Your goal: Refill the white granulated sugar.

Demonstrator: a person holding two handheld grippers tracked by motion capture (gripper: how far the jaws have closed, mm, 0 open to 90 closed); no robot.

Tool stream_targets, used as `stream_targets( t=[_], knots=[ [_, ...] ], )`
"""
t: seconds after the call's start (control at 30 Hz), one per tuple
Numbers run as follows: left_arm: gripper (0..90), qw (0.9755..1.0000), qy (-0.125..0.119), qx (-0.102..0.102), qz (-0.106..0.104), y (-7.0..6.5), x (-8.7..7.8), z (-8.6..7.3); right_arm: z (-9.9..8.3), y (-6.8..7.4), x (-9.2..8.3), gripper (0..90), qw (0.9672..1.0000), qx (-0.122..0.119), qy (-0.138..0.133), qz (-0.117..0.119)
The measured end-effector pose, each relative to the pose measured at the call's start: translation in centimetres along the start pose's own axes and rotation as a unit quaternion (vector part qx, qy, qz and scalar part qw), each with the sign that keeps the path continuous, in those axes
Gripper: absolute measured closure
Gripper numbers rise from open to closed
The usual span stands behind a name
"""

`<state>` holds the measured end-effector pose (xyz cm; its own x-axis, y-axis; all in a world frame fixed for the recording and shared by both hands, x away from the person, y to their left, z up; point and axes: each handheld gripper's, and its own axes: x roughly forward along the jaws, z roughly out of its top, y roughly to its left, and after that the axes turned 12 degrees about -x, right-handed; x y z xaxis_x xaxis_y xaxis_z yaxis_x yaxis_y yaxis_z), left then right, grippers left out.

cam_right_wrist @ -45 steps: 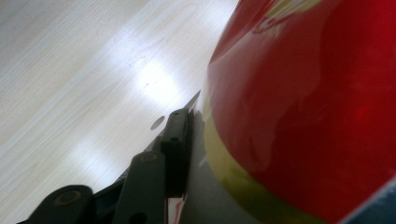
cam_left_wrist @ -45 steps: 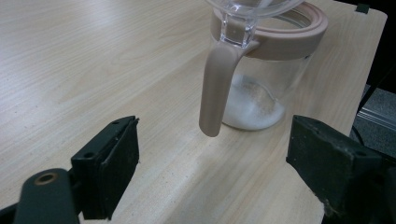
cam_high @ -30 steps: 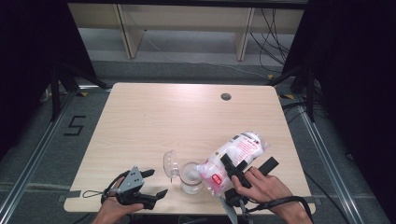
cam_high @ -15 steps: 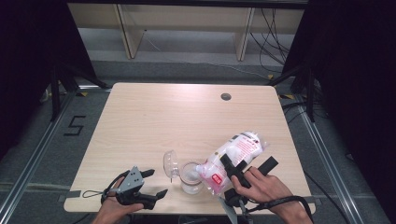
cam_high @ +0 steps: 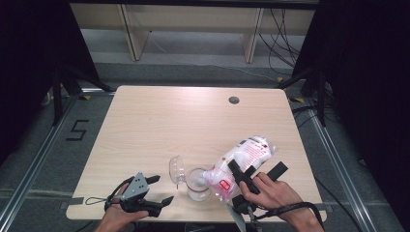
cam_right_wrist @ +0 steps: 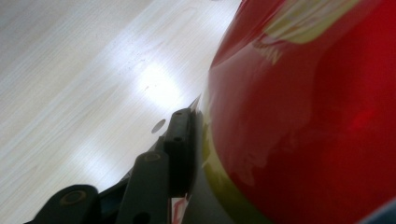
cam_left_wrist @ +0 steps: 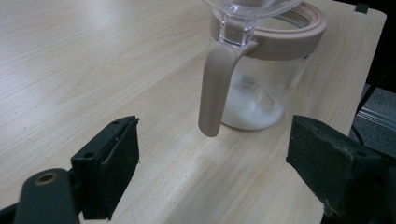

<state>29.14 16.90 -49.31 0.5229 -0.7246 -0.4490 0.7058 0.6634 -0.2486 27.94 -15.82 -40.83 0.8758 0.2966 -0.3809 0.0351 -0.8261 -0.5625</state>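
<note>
I've got the bag point(cam_high: 241, 162) clamped in the right gripper point(cam_high: 241, 186) and tipped over the open jar point(cam_high: 198, 183) near the table's point(cam_high: 193, 121) front edge, left gripper point(cam_high: 157, 191) idling wide open beside it, only a thin white layer in there so most pouring's left.

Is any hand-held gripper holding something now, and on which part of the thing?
The right hand-held gripper clamps the bag around its middle, tilted over the jar. The left hand-held gripper is open and holds nothing.

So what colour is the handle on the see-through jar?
The jar's handle is a pale dusty pink, matching its rim. The left gripper view shows it best.
</note>
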Motion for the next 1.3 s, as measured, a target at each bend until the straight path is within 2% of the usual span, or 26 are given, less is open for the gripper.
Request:
stream_targets(
  t=[0.1, 0.23, 0.27, 0.3, 0.37, 0.4, 0.47, 0.5, 0.53, 0.57, 0.63, 0.67, 0.7, 0.73, 0.8, 0.93, 1.03, 1.17, 1.23, 1.27, 1.3],
  knots=[
    [16.3, 1.0, 0.002, 0.002, 0.002, 0.0, -0.1, 0.0, 0.0, 0.1, 0.1, 65.4, 0.9999, -0.006, 0.002, -0.015],
    [16.3, 1.0, 0.002, 0.001, 0.002, 0.0, -0.1, 0.0, 0.0, 0.1, 0.2, 65.6, 0.9998, -0.01, -0.001, -0.017],
    [16.3, 1.0, 0.002, 0.001, 0.002, 0.0, -0.1, 0.0, 0.0, 0.0, 0.2, 65.6, 1.0, -0.007, -0.005, -0.003],
    [16.3, 1.0, 0.002, 0.002, 0.002, 0.0, -0.1, 0.0, 0.0, 0.1, 0.1, 65.7, 1.0, -0.004, 0.002, 0.0],
    [16.3, 1.0, 0.0, 0.001, 0.0, 0.0, 0.0, 0.0, -0.1, -0.1, 0.2, 65.8, 0.9998, -0.022, 0.002, 0.002],
    [16.3, 1.0, 0.002, 0.002, 0.002, 0.0, 0.0, 0.0, -0.1, 0.1, 0.2, 65.8, 1.0, -0.006, 0.0, -0.002],
    [16.3, 1.0, 0.006, 0.002, 0.001, 0.0, 0.0, 0.0, -0.1, -0.2, 0.1, 66.0, 0.9994, -0.034, 0.007, 0.008],
    [16.3, 1.0, 0.005, 0.003, 0.002, 0.0, 0.0, 0.0, -0.1, -0.6, 0.0, 66.0, 0.9981, -0.06, 0.014, 0.006],
    [16.3, 1.0, 0.004, 0.004, 0.003, 0.0, 0.0, 0.0, 0.1, -0.4, 0.2, 66.1, 0.9993, -0.038, 0.004, 0.001],
    [16.3, 1.0, 0.004, 0.005, 0.002, 0.0, 0.0, 0.0, 0.2, -0.2, 0.2, 66.2, 0.9996, -0.027, 0.004, 0.007],
    [16.3, 0.9999, 0.003, 0.015, -0.001, 0.1, 0.0, 0.1, 0.0, -0.6, 0.2, 66.3, 0.9985, -0.053, 0.005, 0.011],
    [16.3, 0.9999, 0.002, 0.015, -0.001, 0.1, -0.1, 0.1, 0.0, -0.5, 0.2, 66.3, 0.9986, -0.052, 0.006, 0.011],
    [16.3, 1.0, 0.002, 0.001, 0.001, 0.0, -0.1, 0.0, 0.1, -0.5, 0.2, 66.4, 0.9987, -0.05, 0.006, 0.009],
    [16.3, 1.0, 0.0, 0.0, 0.0, 0.0, 0.0, 0.0, 0.1, -0.5, 0.3, 66.4, 0.9988, -0.048, 0.007, 0.009],
    [16.3, 1.0, 0.0, 0.0, -0.001, 0.0, 0.0, 0.0, 0.0, -0.7, 0.3, 66.5, 0.9985, -0.053, 0.005, 0.011],
    [16.3, 1.0, 0.0, 0.001, -0.001, -0.1, 0.0, 0.0, 0.0, -0.8, 0.3, 66.8, 0.9989, -0.046, 0.004, 0.006],
    [16.3, 1.0, 0.002, 0.001, 0.001, 0.0, -0.1, 0.0, 0.0, -0.9, 0.4, 66.9, 0.9986, -0.052, 0.0, 0.006],
    [16.3, 1.0, 0.001, 0.001, -0.001, 0.0, 0.0, 0.0, 0.1, -0.8, 0.5, 67.2, 0.9991, -0.041, -0.004, 0.007],
    [16.3, 1.0, 0.004, 0.003, 0.001, 0.0, -0.1, 0.0, 0.1, -0.9, 0.6, 67.3, 0.9989, -0.045, -0.006, 0.009],
    [16.3, 1.0, 0.003, 0.002, 0.001, 0.0, -0.1, 0.0, 0.1, -0.8, 0.6, 67.3, 0.9993, -0.037, -0.003, 0.01],
    [16.3, 1.0, 0.003, 0.003, 0.0, 0.0, -0.1, 0.0, 0.0, -0.9, 0.6, 67.4, 0.9985, -0.054, 0.0, 0.012]
  ],
)
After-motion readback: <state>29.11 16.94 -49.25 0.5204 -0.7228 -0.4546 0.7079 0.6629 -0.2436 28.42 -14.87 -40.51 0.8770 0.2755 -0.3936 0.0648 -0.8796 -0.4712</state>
